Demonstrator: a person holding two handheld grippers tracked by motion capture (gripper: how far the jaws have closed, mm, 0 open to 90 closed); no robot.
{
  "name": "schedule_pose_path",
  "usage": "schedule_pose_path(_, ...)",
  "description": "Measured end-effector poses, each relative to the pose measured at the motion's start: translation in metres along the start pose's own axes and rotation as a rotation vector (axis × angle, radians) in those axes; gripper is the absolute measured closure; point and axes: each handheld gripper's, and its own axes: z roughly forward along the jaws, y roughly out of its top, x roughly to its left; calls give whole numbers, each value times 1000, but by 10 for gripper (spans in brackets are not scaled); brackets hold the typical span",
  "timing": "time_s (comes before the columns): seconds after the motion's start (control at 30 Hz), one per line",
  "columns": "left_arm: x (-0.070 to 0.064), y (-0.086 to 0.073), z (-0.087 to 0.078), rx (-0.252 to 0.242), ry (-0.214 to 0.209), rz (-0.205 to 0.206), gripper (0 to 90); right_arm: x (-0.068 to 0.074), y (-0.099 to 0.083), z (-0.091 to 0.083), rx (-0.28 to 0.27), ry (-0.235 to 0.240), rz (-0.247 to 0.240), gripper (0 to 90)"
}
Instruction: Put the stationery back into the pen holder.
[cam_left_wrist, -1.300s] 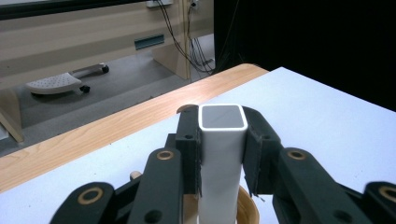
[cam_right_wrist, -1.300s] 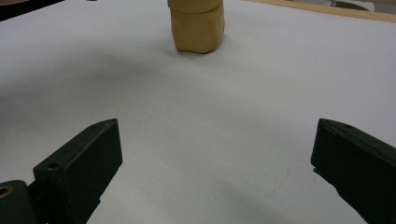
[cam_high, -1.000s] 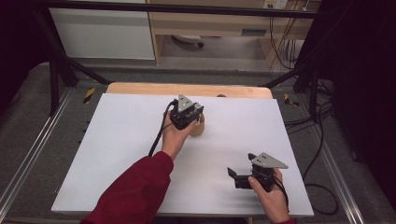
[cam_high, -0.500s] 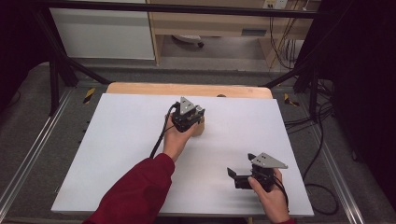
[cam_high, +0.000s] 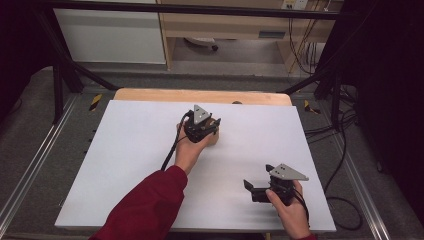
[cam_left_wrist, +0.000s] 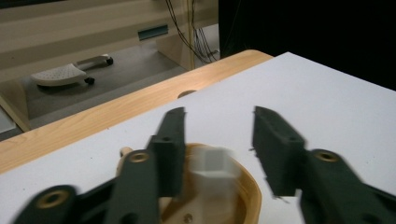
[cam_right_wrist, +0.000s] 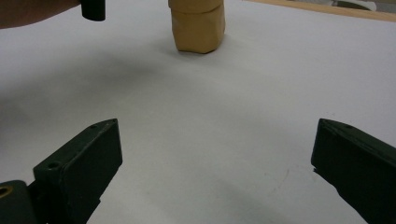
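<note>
A round wooden cup (cam_high: 215, 138) stands on the white table top (cam_high: 125, 150), a little behind its middle. In the left gripper view a white block (cam_left_wrist: 212, 168) sits inside the cup (cam_left_wrist: 250, 191), blurred. My left gripper (cam_left_wrist: 217, 122) hovers just above the cup (cam_right_wrist: 196, 28) with its jaws open, one on each side of the block and touching nothing. In the high view that left gripper (cam_high: 210, 126) covers most of the cup. My right gripper (cam_high: 257, 178) rests low at the front right, open and empty (cam_right_wrist: 218, 135), facing the cup from a distance.
A bare wooden strip (cam_high: 200, 96) runs along the far edge of the white top, with a small round hole (cam_high: 237, 103) in it. Metal rails (cam_high: 30, 165) and cables (cam_high: 345, 150) flank the table. A red sleeve (cam_high: 145, 210) crosses the front.
The left gripper has shifted only slightly over the cup. The right gripper has stayed where it was.
</note>
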Motion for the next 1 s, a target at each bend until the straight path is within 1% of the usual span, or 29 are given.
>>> schedule_pose_path(0.1, 0, 3, -4, -19, -4, -4, 382, 0, 0, 1, 0, 1, 0, 24)
schedule_pose_path(0.17, 1, 6, -7, -32, -5, -4, 337, 0, 0, 1, 2, 0, -3, 24)
schedule_pose_path(0.3, 4, 10, -11, -54, -8, -22, 263, 1, 0, 1, 3, -1, -3, 24)
schedule_pose_path(0.43, 7, 12, -13, -56, -11, -35, 161, 1, 0, 1, 3, 3, -4, 24)
schedule_pose_path(0.57, 9, 16, -16, -43, -24, -59, 70, 2, 0, 2, 9, 5, -6, 24)
schedule_pose_path(0.7, 12, 23, -22, -41, -24, -62, 51, 2, 0, 3, 9, 6, -9, 23)
schedule_pose_path(0.83, 15, 29, -29, -37, -25, -68, 51, 2, 0, 2, 11, 8, -9, 23)
schedule_pose_path(0.9, 17, 31, -33, -40, -28, -81, 52, 3, 0, 2, 8, 9, -11, 23)
schedule_pose_path(1.0, 21, 33, -39, -27, -26, -83, 53, 3, 0, 3, 10, 9, -12, 23)
